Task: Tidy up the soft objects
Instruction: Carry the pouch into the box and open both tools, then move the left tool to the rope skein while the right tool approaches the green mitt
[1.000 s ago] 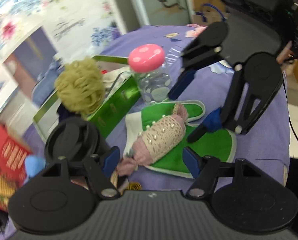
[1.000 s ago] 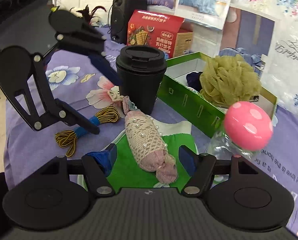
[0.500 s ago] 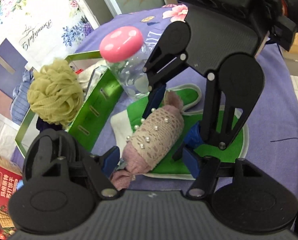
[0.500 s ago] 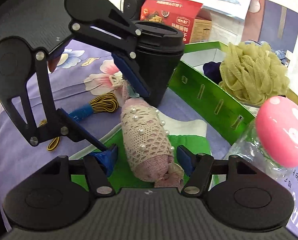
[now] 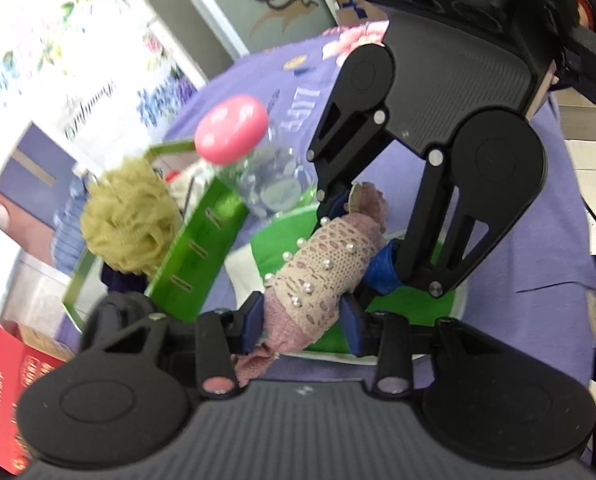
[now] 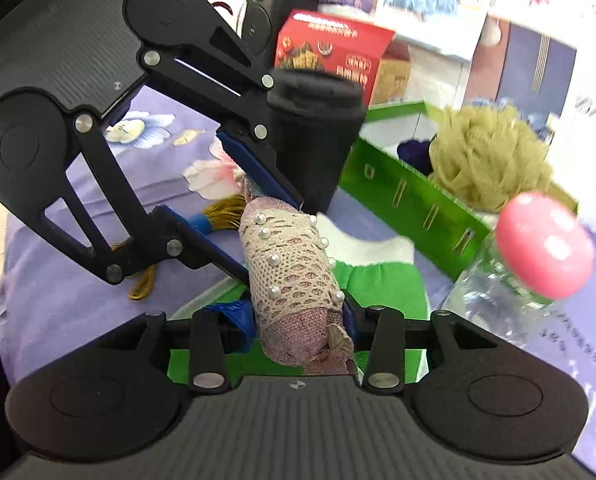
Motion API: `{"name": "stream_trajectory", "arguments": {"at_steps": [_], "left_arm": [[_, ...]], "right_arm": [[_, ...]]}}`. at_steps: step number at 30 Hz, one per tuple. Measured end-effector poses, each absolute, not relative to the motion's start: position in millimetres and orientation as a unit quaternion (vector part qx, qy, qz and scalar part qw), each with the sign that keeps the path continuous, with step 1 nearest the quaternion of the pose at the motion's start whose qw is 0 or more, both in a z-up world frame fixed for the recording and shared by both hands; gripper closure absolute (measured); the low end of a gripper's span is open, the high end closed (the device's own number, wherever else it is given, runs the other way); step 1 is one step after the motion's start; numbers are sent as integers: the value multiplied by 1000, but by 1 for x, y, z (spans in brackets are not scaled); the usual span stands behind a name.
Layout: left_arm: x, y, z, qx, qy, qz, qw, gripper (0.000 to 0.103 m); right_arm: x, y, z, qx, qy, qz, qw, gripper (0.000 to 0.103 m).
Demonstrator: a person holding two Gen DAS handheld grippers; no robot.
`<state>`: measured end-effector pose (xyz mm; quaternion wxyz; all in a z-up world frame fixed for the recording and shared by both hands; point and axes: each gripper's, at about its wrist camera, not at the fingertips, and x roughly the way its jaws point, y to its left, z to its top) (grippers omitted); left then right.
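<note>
A pink roll wrapped in pearl-studded lace (image 5: pixel 317 268) lies over a green cloth with a white border (image 5: pixel 409 308) on the purple bedsheet. My left gripper (image 5: pixel 301 320) has its blue pads pressed on one end of the roll, jaws still closing. My right gripper (image 6: pixel 299 320) is closing on the other end (image 6: pixel 290 272), and its pads touch the fabric too. Each gripper shows in the other's view, the right gripper (image 5: pixel 355 240) and the left gripper (image 6: pixel 272 240), facing each other along the roll.
A green box (image 6: pixel 409 208) holds an olive mesh puff (image 6: pixel 485 160) and dark cloth. A black lidded cup (image 6: pixel 313 136) stands beside the roll's far end. A clear bottle with a pink cap (image 6: pixel 545 248), a yellow cord (image 6: pixel 226 212) and a red carton (image 6: pixel 333 48) surround it.
Both grippers moved in over the roll's two ends and narrowed from wide open until their pads met it. The left gripper rolled, tilting its view.
</note>
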<state>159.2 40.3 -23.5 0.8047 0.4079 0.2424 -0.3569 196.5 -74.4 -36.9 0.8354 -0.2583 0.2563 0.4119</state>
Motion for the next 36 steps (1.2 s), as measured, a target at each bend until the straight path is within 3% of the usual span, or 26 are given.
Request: {"name": "stream_trajectory", "arguments": {"at_steps": [7, 13, 15, 17, 20, 26, 36], "left_arm": [[150, 41, 25, 432, 182, -320, 823, 62], [209, 52, 75, 440, 152, -253, 848, 61], [240, 58, 82, 433, 167, -241, 852, 55], [271, 64, 79, 432, 185, -224, 854, 29], [311, 77, 69, 417, 228, -201, 857, 17], [326, 105, 66, 360, 264, -184, 876, 17], [258, 118, 87, 328, 237, -194, 894, 17]], "right_arm": [[188, -72, 14, -297, 197, 393, 848, 78], [243, -41, 70, -352, 141, 373, 847, 77], [274, -29, 81, -360, 146, 377, 840, 77], [307, -17, 84, -349, 185, 392, 831, 75], [358, -6, 76, -293, 264, 410, 822, 73], [382, -27, 89, -206, 253, 386, 863, 72], [317, -51, 113, -218, 226, 360, 879, 71]]}}
